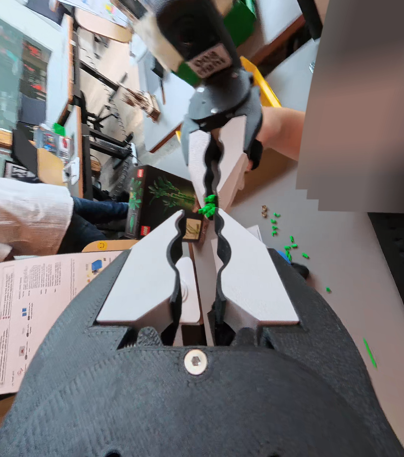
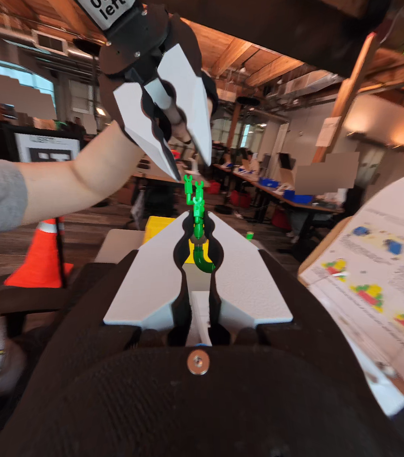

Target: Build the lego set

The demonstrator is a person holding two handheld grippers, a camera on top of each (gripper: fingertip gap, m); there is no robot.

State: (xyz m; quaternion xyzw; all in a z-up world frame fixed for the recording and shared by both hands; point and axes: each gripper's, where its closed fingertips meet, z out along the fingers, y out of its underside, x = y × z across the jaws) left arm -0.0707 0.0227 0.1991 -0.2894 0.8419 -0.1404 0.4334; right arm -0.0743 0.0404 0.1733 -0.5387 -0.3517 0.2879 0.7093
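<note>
- Pinched the green stem assembly [image 2: 198, 222] between the right gripper [image 2: 198, 214] fingers, well off the table, with its forked clip ends poking past the tips.
- Held the left gripper [image 2: 193, 170] with fingers spread and nothing visible between them, one tip just beside the top clip; could not tell whether touching.
- Judged the step as fitting or adjusting a piece at the stem's top end.
- Called for a firm, unmoving right pinch, since the thin stem would likely pivot at its joints.
- Called for closing the left fingers squarely on one clip and pushing along the stem, not across it.
- Left loose green pieces [image 1: 289, 247] scattered on the table [image 1: 344, 247] nearby for later.
</note>
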